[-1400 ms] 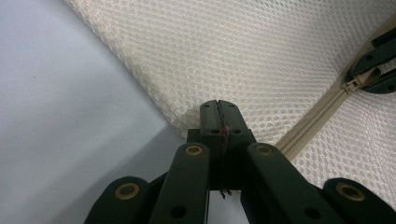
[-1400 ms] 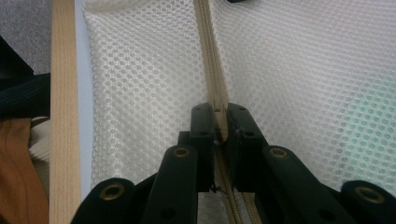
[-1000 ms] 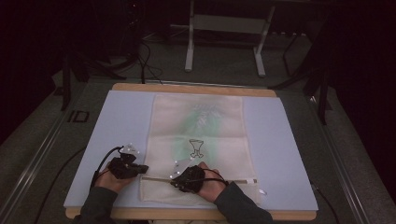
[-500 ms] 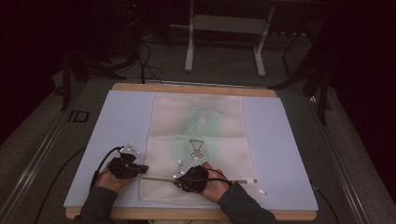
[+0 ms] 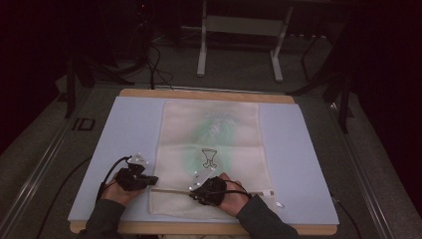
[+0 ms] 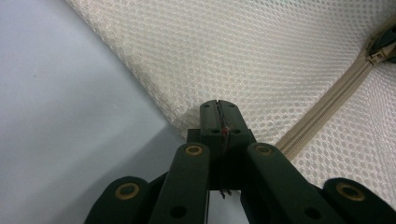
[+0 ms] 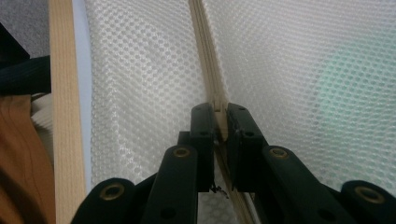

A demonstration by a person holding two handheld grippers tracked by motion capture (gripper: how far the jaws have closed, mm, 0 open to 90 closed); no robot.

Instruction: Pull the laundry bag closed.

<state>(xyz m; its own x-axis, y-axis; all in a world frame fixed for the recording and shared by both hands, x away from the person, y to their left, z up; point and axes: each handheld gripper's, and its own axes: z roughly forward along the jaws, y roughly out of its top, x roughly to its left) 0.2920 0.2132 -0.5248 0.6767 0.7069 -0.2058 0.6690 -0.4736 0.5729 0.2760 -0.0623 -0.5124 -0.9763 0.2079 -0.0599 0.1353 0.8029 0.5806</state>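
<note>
On the pale blue counter [image 5: 124,129] a cream mesh laundry bag [image 5: 211,129] lies flat, its zipper [image 5: 174,190] running along the near end. At the bag's left edge the left claw [image 5: 149,180] sits pinched tight on the corner of the mesh, its jaws pressed together on the fabric in the left gripper view [image 6: 218,108]. Further right, over the zipper line, the right claw [image 5: 193,194] holds its jaws narrow, clamped on the zipper pull [image 7: 219,116], with the zipper tape running straight ahead between the mesh panels.
</note>
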